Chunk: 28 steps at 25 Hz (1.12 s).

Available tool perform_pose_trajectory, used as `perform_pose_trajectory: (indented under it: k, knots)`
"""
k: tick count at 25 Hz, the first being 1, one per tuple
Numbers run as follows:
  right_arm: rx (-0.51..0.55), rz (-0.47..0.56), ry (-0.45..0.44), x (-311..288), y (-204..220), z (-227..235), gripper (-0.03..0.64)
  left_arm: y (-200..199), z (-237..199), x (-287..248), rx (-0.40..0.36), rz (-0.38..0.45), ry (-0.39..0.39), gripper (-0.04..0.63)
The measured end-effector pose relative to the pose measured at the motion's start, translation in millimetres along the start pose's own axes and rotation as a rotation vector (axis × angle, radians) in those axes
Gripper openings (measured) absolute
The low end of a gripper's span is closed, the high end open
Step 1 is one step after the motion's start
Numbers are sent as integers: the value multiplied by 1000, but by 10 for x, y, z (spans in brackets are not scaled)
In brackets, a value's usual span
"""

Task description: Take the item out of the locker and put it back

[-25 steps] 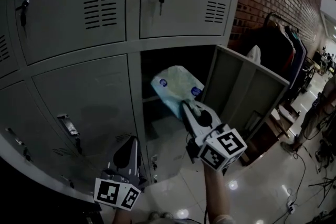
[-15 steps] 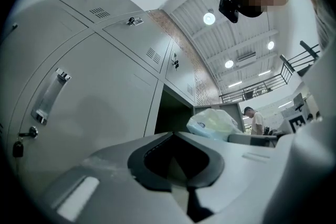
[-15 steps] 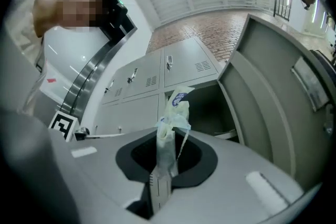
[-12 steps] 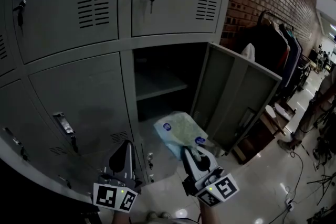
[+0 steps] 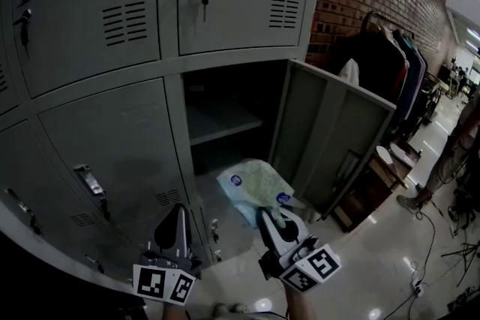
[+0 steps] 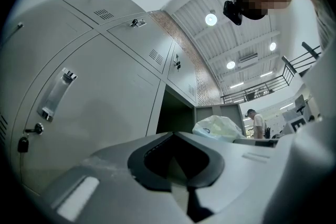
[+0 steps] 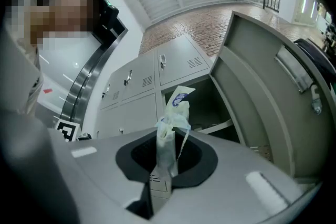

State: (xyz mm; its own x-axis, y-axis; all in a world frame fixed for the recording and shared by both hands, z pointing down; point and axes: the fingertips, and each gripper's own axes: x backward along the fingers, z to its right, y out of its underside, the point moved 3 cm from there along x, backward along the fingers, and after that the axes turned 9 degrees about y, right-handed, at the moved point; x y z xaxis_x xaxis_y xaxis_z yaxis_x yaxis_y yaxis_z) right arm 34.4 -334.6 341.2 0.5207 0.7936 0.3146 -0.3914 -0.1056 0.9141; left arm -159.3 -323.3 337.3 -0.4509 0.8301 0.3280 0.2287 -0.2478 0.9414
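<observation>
"Bag (image 5: 253,187) out of the locker (image 5: 225,97) yet?"
"Out. Head view puts it low at centre, in front of the open compartment, clear of the shelf (image 5: 221,120)."
"Held how?"
"Right gripper (image 5: 264,215). Only its own view shows the jaws pinched on the bag's bunched neck. Left gripper (image 5: 178,210) sits lower left; its view alone shows jaws together, nothing between, bag off to the right."
</observation>
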Motion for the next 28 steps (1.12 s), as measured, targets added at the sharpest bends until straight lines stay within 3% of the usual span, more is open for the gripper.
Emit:
perform_pose_trajectory:
  k: [12,18,24,28]
  knots:
    - [-9,21,-4,-4,-93,0,38,14,-6,13,10,-7,0,5]
    - [92,44,8,-920,-626,182,40,85,-32,-23,29,-21,0,5]
    - [198,-154,60,-2270,-544,664,39,75,-76,-33,21,-36,4,5]
    - [311,-263,55,-2691,-385,694,40,70,-223,1,18,-38,-42,5]
